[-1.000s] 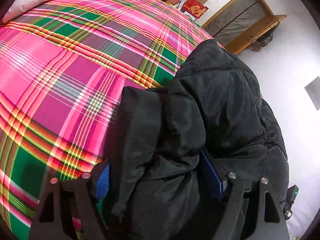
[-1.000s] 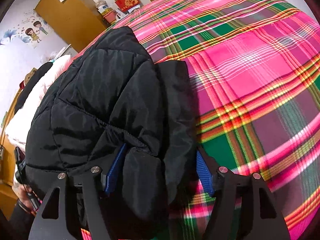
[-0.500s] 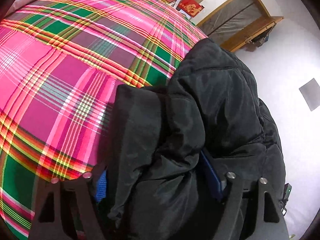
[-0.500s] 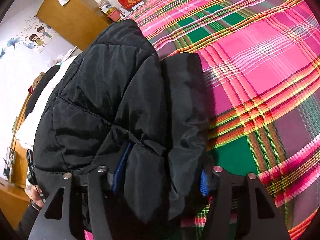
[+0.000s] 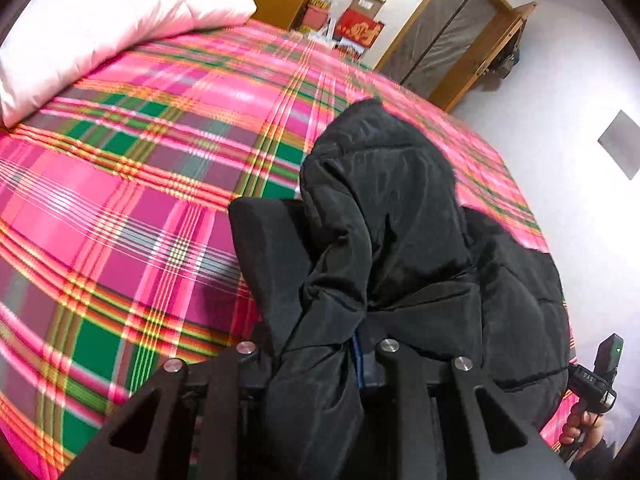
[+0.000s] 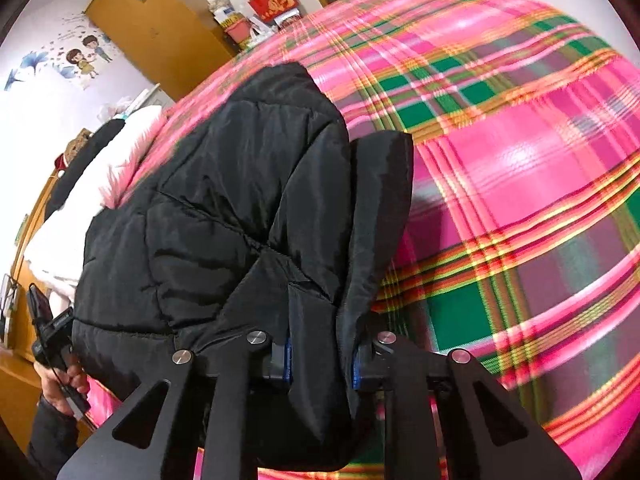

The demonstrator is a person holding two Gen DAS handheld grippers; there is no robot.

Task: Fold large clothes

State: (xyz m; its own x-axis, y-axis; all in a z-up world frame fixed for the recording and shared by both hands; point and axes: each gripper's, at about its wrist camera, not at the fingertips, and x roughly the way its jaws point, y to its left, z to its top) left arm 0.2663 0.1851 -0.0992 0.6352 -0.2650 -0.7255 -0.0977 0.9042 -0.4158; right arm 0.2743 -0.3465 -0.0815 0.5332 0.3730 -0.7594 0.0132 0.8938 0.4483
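Note:
A black padded jacket (image 5: 400, 240) hangs bunched over the pink, green and yellow plaid bedspread (image 5: 120, 208). My left gripper (image 5: 316, 360) is shut on a thick fold of its edge, the cloth filling the gap between the jaws. In the right wrist view the same jacket (image 6: 224, 208) hangs lifted above the bedspread (image 6: 520, 184). My right gripper (image 6: 320, 360) is shut on another fold of its edge. The blue pads are mostly hidden by the cloth.
A white pillow or duvet (image 5: 100, 28) lies at the head of the bed. Wooden wardrobes (image 6: 156, 32), a framed door (image 5: 452, 40) and boxes stand beyond the bed. Each view shows the other hand-held gripper at its edge (image 5: 596, 380).
Both grippers have closed from a wide grip to a tight pinch on the jacket folds. Both have lifted and swung, so more of the bed and room shows.

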